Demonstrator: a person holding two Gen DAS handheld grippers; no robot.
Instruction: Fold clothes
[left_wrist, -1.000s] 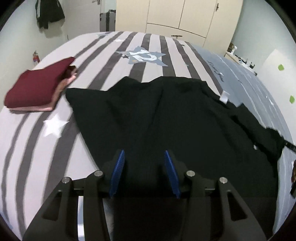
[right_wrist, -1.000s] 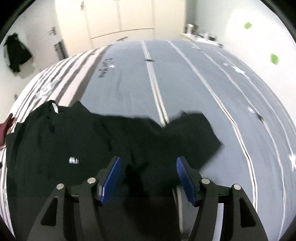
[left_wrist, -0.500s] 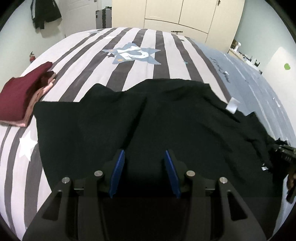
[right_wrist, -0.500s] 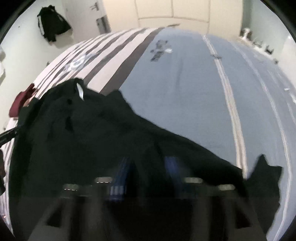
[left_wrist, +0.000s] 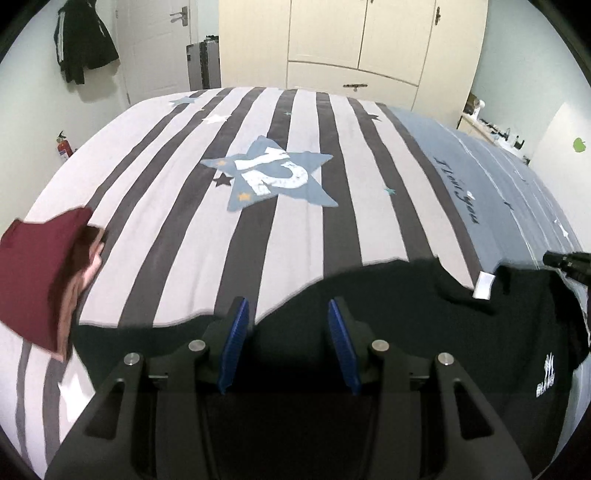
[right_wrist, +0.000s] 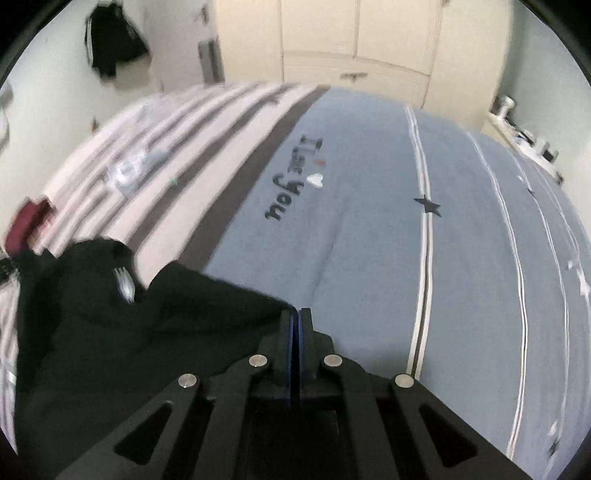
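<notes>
One black shirt (left_wrist: 424, 332), two grippers (left_wrist: 288, 343)

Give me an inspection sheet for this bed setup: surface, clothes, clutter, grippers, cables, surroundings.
Surface: bed with a striped and blue cover.
Job's things: black shirt spread at the near edge, white tag showing; folded maroon stack at the left.
Clutter: nothing seen on the bed.
Grippers: left gripper open over the shirt's edge, pads not pressing it; right gripper shut, apparently on the shirt's edge.
Cables: nothing seen.
Surroundings: cream wardrobe, door, dark jacket hanging on the wall, fire extinguisher at the left wall.
</notes>
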